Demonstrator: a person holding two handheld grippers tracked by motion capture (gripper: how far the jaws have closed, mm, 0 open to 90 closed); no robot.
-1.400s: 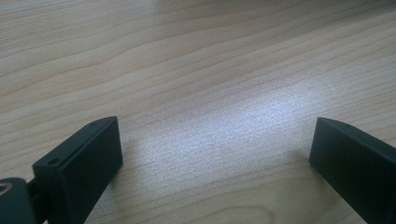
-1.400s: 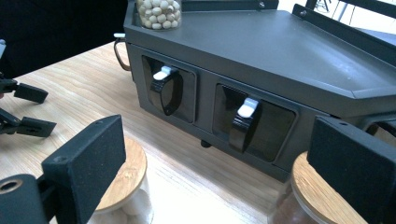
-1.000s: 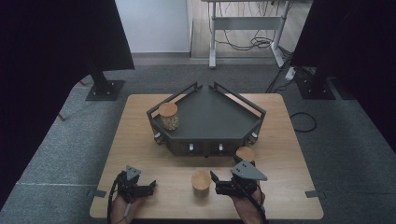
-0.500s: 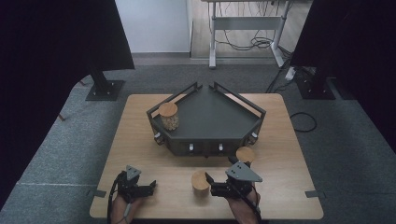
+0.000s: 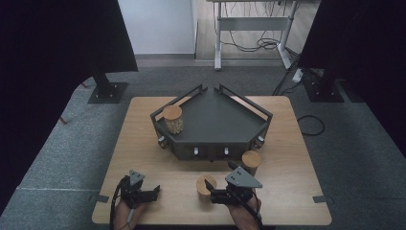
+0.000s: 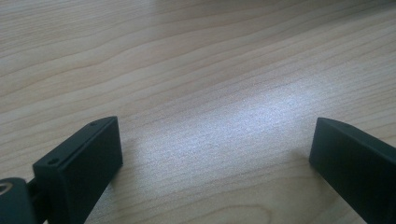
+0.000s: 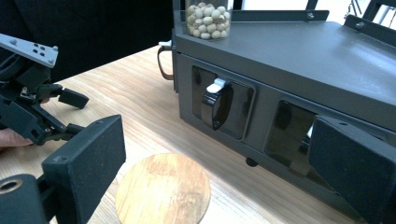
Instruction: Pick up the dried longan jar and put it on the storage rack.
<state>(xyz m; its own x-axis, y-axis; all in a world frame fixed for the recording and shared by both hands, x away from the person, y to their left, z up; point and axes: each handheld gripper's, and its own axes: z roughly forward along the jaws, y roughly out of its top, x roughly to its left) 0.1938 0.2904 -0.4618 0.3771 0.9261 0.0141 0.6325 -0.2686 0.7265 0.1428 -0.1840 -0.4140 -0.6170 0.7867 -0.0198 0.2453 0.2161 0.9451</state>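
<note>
A small jar with a round wooden lid stands on the table near the front edge. My right gripper is open, its jaws on either side of this jar without touching it. A second lidded jar stands on the table by the front right of a dark stand. A third jar, filled with pale nuts, sits on top of the stand at its left. My left gripper is open over bare wood at the front left.
The dark five-sided stand has raised rails and fills the table's middle. Two drawers with latches face me. The wooden table stands on grey carpet, with black posts and a cabled desk behind it.
My right gripper has shifted a little to the left, closing in around the near jar. The left gripper and the jars have not moved.
</note>
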